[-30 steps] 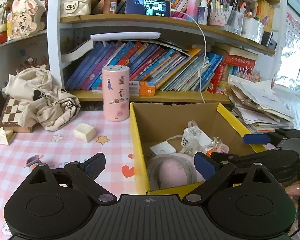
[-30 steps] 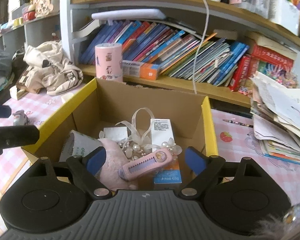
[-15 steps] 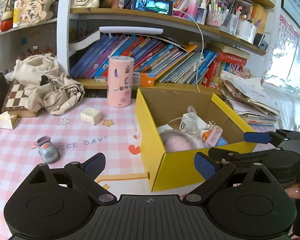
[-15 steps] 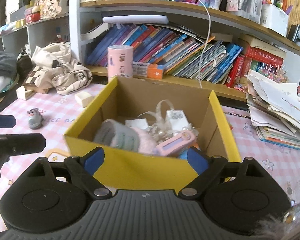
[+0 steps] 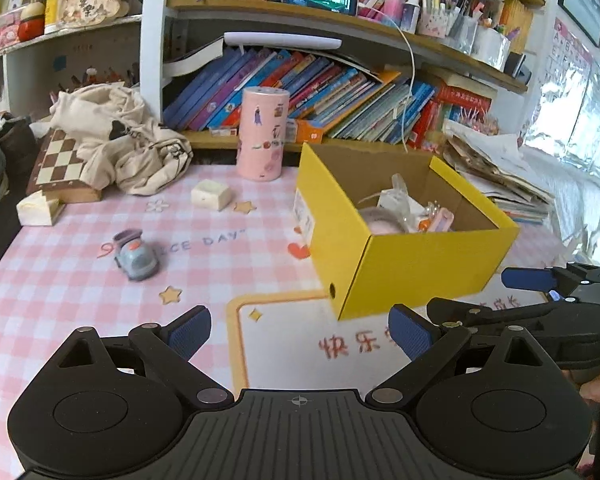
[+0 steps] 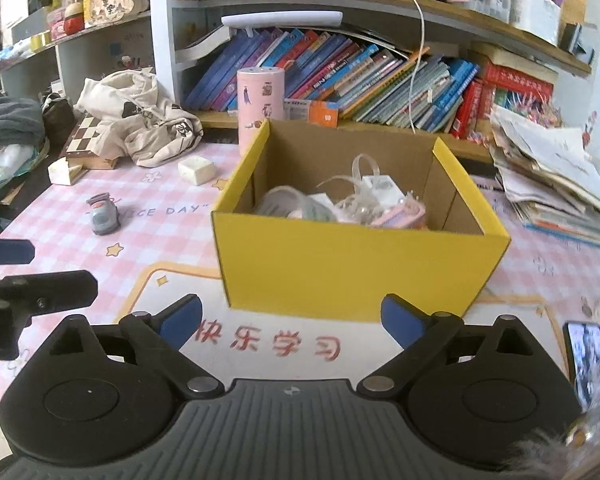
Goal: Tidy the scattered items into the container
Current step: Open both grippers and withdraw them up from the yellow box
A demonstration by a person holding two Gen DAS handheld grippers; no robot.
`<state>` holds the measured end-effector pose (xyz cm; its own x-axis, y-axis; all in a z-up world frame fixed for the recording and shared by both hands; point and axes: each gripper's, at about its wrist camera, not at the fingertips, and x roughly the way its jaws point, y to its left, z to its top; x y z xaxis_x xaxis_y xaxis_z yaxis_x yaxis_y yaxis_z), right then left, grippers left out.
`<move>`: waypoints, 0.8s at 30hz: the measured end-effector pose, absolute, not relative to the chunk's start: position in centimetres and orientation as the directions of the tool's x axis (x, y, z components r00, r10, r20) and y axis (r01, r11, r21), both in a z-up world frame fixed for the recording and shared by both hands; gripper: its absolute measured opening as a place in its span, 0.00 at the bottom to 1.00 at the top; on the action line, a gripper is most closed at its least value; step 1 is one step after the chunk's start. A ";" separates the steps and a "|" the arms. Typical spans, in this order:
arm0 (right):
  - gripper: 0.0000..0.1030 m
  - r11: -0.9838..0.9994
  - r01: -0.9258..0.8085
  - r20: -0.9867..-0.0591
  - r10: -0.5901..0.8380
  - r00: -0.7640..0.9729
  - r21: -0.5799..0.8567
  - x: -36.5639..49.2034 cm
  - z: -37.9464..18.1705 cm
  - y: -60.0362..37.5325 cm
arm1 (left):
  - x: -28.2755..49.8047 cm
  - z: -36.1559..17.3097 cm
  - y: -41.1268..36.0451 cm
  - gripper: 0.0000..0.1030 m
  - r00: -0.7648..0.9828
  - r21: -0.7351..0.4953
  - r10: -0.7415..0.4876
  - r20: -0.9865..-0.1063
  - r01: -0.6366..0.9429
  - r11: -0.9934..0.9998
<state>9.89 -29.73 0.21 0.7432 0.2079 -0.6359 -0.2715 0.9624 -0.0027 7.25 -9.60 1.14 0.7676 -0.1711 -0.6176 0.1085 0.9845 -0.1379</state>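
Note:
A yellow cardboard box (image 5: pixel 420 264) (image 6: pixel 356 268) stands on the pink checked mat and holds several items, among them a pink clip (image 6: pixel 400 214) and ribbon. A small grey toy car (image 5: pixel 136 256) (image 6: pixel 104 218) and a cream block (image 5: pixel 211 195) (image 6: pixel 196 170) lie on the mat left of the box. My left gripper (image 5: pixel 300 332) is open and empty, well short of the box. My right gripper (image 6: pixel 290 320) hangs before the box's front wall, its jaws opening with nothing between them.
A pink sticker-covered canister (image 5: pixel 263 134) stands behind the box. A cream bag (image 5: pixel 120 140) lies on a chessboard (image 5: pixel 60 164) at the left. A paper stack (image 6: pixel 556 184) sits right of the box; a phone (image 6: pixel 590 360) lies near the front right. Bookshelves line the back.
Both grippers have pulled back from over the box toward the mat's near edge. The right jaws have spread wider. The toy car has come into view.

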 end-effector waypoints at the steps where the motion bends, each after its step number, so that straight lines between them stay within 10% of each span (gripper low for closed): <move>1: 0.94 0.964 -0.265 -0.638 0.207 0.742 0.004 9.5 0.2 -29.5 | 6.9 1.2 -9.3 0.94 0.768 -0.137 -0.171 -0.617 0.110 0.984; 24: 0.99 0.951 -0.310 -0.646 0.233 0.727 -0.005 3.4 0.1 -21.8 | 1.6 1.0 -2.6 0.95 0.774 -0.141 -0.162 -0.613 0.095 0.986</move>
<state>3.42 -21.82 0.07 0.7266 0.2335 -0.6461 -0.3098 0.9508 -0.0048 1.59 -2.61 0.97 0.7736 -0.1616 -0.6128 0.0945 0.9856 -0.1405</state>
